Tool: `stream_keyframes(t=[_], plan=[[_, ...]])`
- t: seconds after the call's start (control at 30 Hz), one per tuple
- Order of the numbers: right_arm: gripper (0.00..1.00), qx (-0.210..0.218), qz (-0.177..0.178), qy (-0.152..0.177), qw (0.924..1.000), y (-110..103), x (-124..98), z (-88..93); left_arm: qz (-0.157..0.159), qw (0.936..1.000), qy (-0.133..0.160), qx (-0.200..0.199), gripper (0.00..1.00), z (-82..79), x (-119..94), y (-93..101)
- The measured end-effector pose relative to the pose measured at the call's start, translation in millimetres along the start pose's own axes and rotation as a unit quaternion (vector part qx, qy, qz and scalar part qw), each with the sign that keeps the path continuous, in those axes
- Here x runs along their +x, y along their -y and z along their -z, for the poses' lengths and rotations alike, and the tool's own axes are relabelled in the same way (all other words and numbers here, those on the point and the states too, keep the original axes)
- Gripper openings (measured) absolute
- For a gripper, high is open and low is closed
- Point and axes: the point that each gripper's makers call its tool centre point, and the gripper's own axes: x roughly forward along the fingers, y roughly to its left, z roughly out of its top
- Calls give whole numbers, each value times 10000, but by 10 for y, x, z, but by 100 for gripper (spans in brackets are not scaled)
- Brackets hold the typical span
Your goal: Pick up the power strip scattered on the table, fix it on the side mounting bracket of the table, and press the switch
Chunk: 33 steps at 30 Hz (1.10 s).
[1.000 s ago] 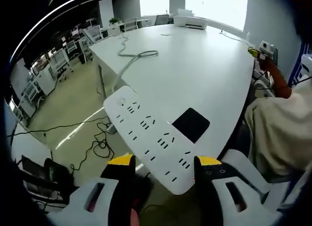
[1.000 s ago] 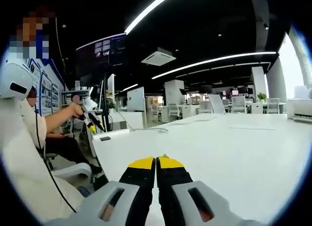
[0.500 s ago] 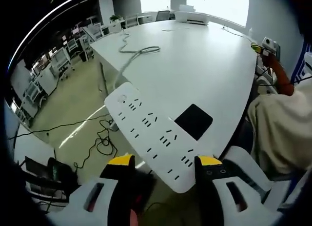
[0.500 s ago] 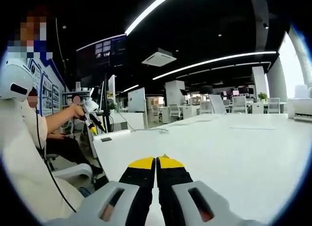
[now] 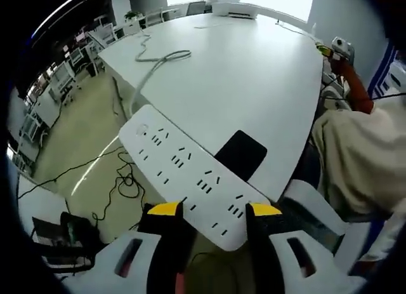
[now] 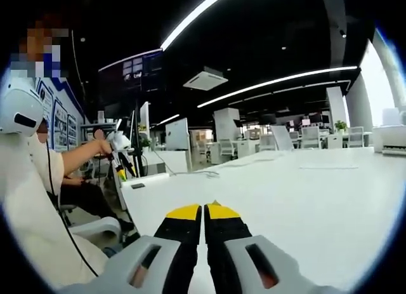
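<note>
A long white power strip (image 5: 184,170) lies slantwise off the corner of the white table (image 5: 254,78), its near end out over the floor. My left gripper (image 5: 214,209) is shut on that near end, a yellow-tipped jaw at each long side. The strip's white cable (image 5: 155,62) runs from its far end up over the table in a loop. A black square patch (image 5: 241,154) lies on the table beside the strip. My right gripper (image 6: 203,209) hovers low over the white table (image 6: 304,199) with its jaws pressed together and nothing between them.
A seated person in light clothes (image 5: 358,154) holds another gripper (image 5: 339,49) at the table's right side; the same person (image 6: 32,180) is seen from the right gripper. A white chair (image 5: 311,202) stands close by. Black cables (image 5: 120,183) trail on the floor.
The left jaws have drawn a little closer together on the strip's near end, and that view has shifted slightly. The right gripper view is almost unchanged.
</note>
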Motion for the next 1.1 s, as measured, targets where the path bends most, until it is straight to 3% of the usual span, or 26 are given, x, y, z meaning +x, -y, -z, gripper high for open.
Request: stream_keyframes(t=[0.43, 0.63, 1.1], plan=[[0, -2, -6, 18, 10000, 4, -8, -9, 217, 9990, -377, 98, 43, -12, 30, 34], [0, -3, -11, 10, 10000, 3, -7, -7, 324, 9984, -468, -23, 44, 3, 40, 20], [0, -6, -45, -79, 10000, -24, 15, 38, 435, 9966, -694, 106, 45, -2, 63, 23]])
